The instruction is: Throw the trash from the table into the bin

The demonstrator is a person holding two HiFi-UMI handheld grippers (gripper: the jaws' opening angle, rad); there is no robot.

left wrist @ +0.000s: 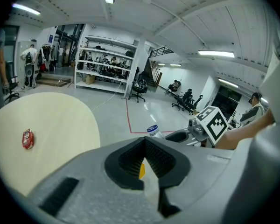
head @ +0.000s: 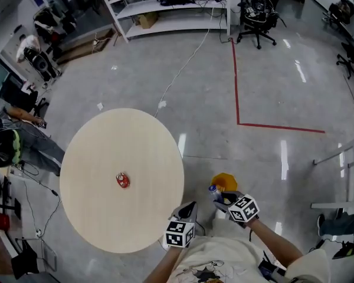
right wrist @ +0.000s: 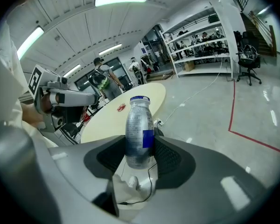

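head view: a round, pale wooden table point(head: 106, 152) is seen from above on a grey floor. a small red wrapper point(head: 123, 180) lies near the table's middle, and nothing else is seen on the top. both grippers are held off the table's near right edge, over the floor. the left gripper point(head: 189, 209) is just beside that edge; the right gripper point(head: 222, 198) is further from it. a small bottle point(head: 213, 190) with a blue-and-white cap is carried in the right gripper, clear of the table. just past the bottle, away from the table, an orange object point(head: 225, 180) is seen on the floor; what it is cannot be told.

left gripper view: the jaws of the left gripper point(left wrist: 143, 142) are seen together at the tips, with nothing between the pads. the table point(left wrist: 51, 120) is at the left, with the wrapper point(left wrist: 28, 138) on it, crumpled and red with white marks. away from the table, the bottle's point(left wrist: 154, 131) cap is seen in the right gripper point(left wrist: 165, 135).

right gripper view: the jaws of the right gripper point(right wrist: 139, 149) are clamped on the bottle point(right wrist: 139, 125), which is held upright between the black ribbed pads. the bottle is made of clear, greyish plastic, with fine print, a blue patch on its label and a blue-rimmed cap. the table point(right wrist: 130, 113) is seen behind it, with the wrapper point(right wrist: 121, 107) on top. the left gripper point(right wrist: 91, 98) is held at the table's left.
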